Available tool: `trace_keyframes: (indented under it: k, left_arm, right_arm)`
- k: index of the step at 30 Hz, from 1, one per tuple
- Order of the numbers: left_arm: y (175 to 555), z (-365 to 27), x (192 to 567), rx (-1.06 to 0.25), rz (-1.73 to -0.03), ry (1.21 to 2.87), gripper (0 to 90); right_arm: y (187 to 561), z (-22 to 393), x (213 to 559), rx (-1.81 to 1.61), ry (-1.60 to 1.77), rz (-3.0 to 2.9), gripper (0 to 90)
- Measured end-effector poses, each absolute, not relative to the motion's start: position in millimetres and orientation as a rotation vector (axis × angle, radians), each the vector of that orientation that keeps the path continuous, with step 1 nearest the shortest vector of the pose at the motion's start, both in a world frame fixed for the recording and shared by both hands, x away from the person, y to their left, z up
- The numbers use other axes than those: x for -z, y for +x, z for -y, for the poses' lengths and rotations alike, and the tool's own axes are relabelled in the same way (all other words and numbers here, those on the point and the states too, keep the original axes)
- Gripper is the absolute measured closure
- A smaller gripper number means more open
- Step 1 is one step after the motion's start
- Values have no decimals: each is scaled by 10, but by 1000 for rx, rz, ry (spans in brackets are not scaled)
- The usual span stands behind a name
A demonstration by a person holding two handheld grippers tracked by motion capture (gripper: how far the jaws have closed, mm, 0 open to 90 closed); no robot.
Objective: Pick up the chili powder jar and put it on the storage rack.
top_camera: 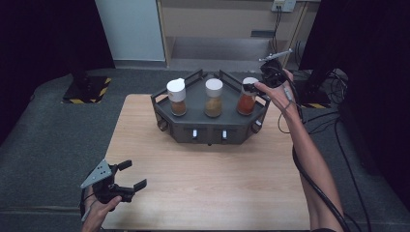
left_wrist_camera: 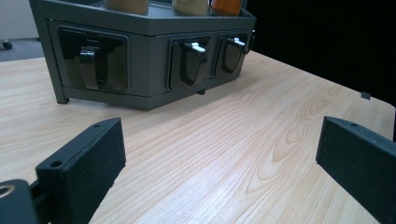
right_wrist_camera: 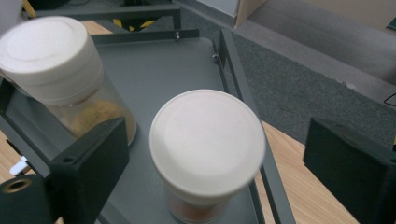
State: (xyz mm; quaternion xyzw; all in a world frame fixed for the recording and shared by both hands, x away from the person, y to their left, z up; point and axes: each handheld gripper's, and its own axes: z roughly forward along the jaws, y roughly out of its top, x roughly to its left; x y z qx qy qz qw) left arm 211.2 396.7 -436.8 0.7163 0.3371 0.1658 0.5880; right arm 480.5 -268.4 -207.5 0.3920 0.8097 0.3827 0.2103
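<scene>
Right gripper (top_camera: 255, 87) at the rack's (top_camera: 203, 126) right end, jaws spread wide around the white-capped jar of red spice (right_wrist_camera: 205, 154) without touching it, left gripper (top_camera: 129, 176) gaping and empty over the tabletop's (top_camera: 217, 183) near left corner

A light wooden table (top_camera: 203, 169) carries a dark grey tray (top_camera: 209, 126) holding three jars.

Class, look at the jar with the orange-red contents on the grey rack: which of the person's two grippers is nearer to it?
Right. The right gripper hangs open over the orange-red jar; the left gripper waits at the table's near left corner.
</scene>
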Motion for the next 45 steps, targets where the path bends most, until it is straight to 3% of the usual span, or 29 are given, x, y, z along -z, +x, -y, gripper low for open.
trace_keyframes:
  k: [19, 45]
  left_arm:
    - [2109, -3958, 4363, -391, -789, 1671, 1]
    - [2108, -3954, 4353, -389, -793, 1678, 1]
  right_arm:
    - [4159, 3214, 1954, -1287, 985, -2130, 47]
    - [3555, 3386, 2102, -1482, 767, -2143, 48]
